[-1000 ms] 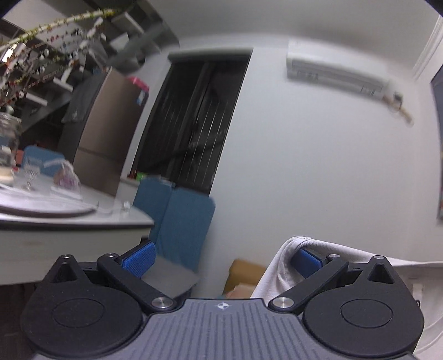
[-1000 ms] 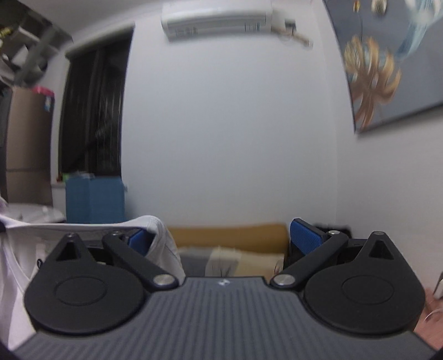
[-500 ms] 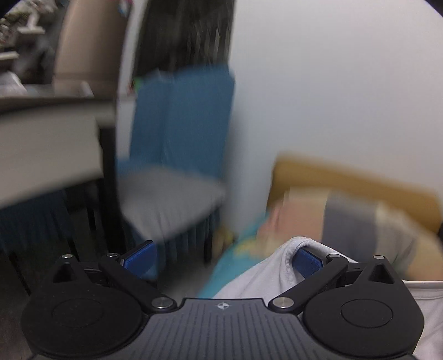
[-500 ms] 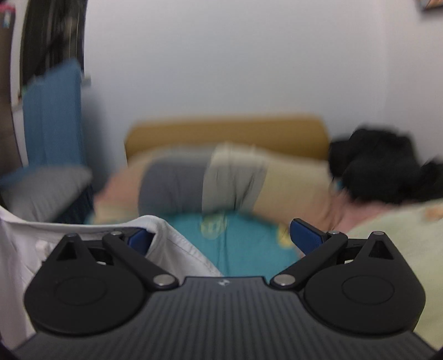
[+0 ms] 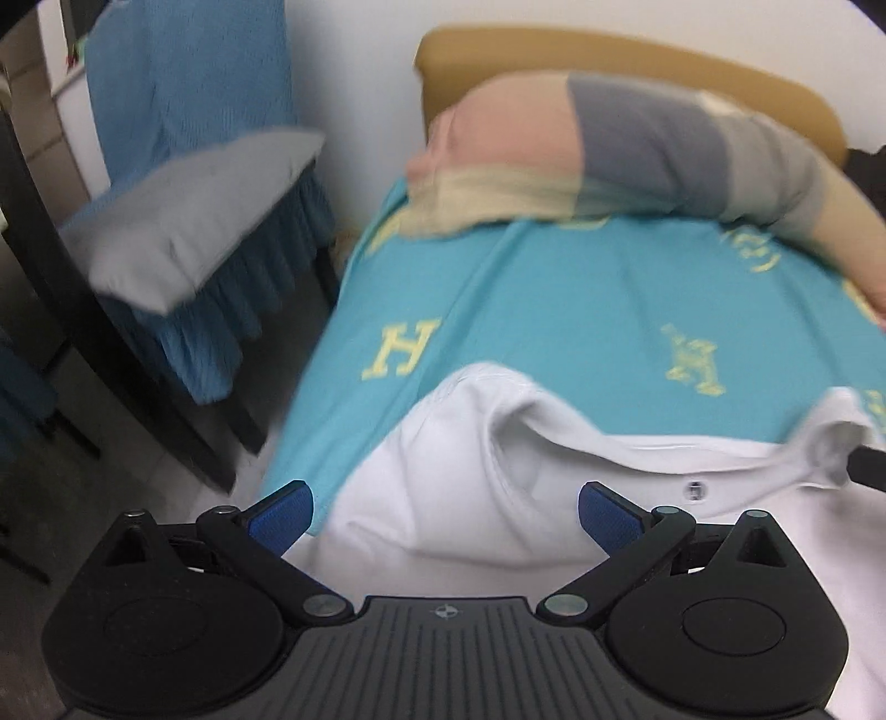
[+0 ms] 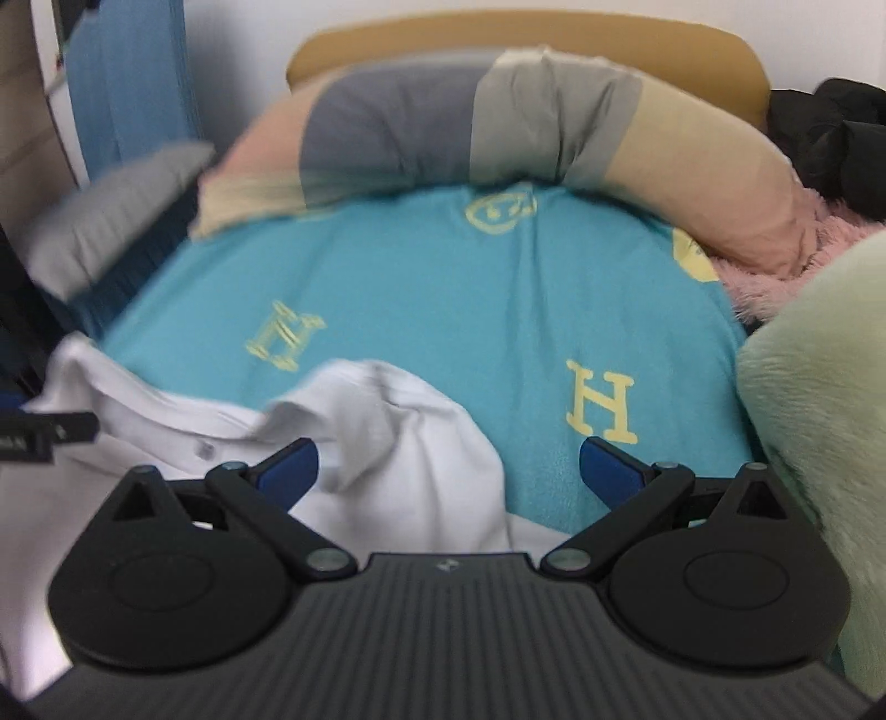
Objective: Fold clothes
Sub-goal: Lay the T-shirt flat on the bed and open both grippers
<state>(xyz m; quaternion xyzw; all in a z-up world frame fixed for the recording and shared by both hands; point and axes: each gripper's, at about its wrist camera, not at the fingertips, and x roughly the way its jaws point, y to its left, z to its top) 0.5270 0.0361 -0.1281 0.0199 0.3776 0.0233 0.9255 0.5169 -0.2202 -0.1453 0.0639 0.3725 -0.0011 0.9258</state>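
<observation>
A white collared shirt [image 5: 498, 471] with a small button lies crumpled at the near edge of a bed covered by a teal sheet [image 5: 581, 310] with yellow letters. It also shows in the right wrist view [image 6: 398, 443]. My left gripper [image 5: 446, 512] is open, its blue pads wide apart just above the shirt's left shoulder. My right gripper [image 6: 448, 471] is open too, above the shirt's right shoulder. Neither holds the cloth. The other gripper's black tip [image 6: 50, 432] shows at the left edge of the right wrist view.
A long pink, grey and beige pillow [image 6: 498, 122] lies along the tan headboard [image 6: 554, 39]. A pale green fuzzy blanket [image 6: 819, 415] and black clothing [image 6: 830, 133] are at the right. A blue chair with a grey cushion [image 5: 194, 210] stands left of the bed.
Both grippers have swung down from facing the wall to facing the bed. The shirt, draped over one finger of each gripper before, now lies on the sheet.
</observation>
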